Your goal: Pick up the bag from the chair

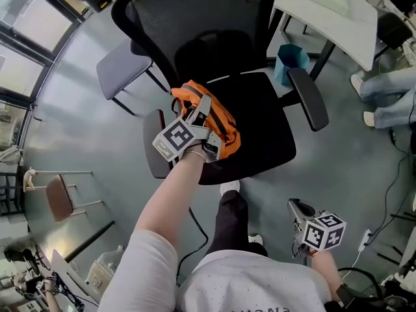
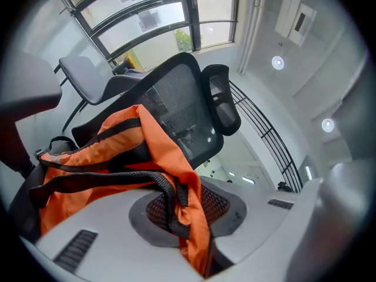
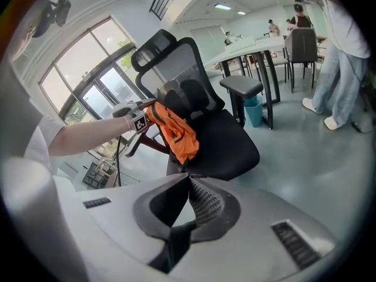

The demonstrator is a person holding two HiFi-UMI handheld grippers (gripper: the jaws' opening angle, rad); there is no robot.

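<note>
An orange bag with black straps hangs over the left side of the black office chair's seat. My left gripper is shut on the bag; in the left gripper view its jaws pinch a black strap and a fold of orange cloth. The right gripper view shows the bag dangling from that gripper in front of the chair. I cannot tell whether its bottom touches the seat. My right gripper is low at the right, away from the chair, shut and empty.
A grey-seated chair stands behind the office chair at the left. A white table and a blue bin are at the back right. A person's legs are at the far right. A small chair stands at the left.
</note>
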